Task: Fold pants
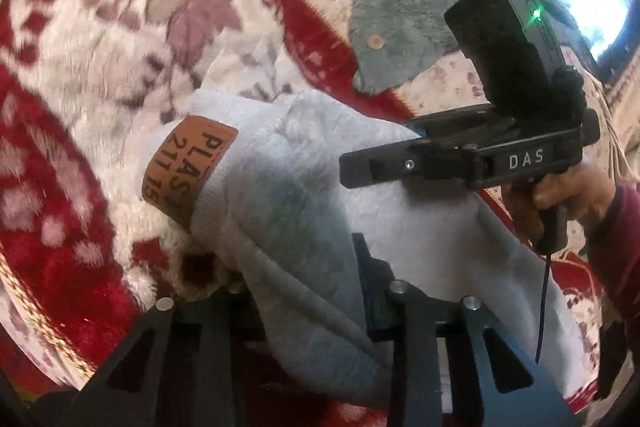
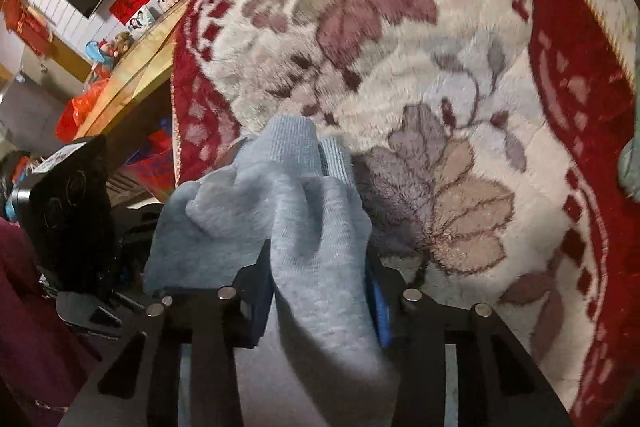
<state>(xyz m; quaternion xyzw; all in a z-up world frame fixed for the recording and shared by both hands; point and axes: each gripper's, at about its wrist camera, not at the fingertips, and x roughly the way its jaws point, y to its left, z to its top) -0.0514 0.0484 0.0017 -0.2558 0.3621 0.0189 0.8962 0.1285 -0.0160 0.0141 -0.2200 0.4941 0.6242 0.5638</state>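
both the left tool (image 1: 304, 267) and right tool (image 2: 320, 291) grip the pants (image 1: 304, 163), bunched over the blanket (image 1: 100, 39), so folding looks barely begun.

The left gripper (image 1: 304, 279) and the right gripper (image 2: 320, 287) each pinched a bunch of the pants (image 2: 280, 211), angled downward. A hand (image 1: 560, 191) gripped the right gripper's handle.

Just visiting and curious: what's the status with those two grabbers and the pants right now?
Left gripper shut on pants. Right gripper shut on them too. Pants bunched over floral blanket. Grey garment lies beyond, apart.
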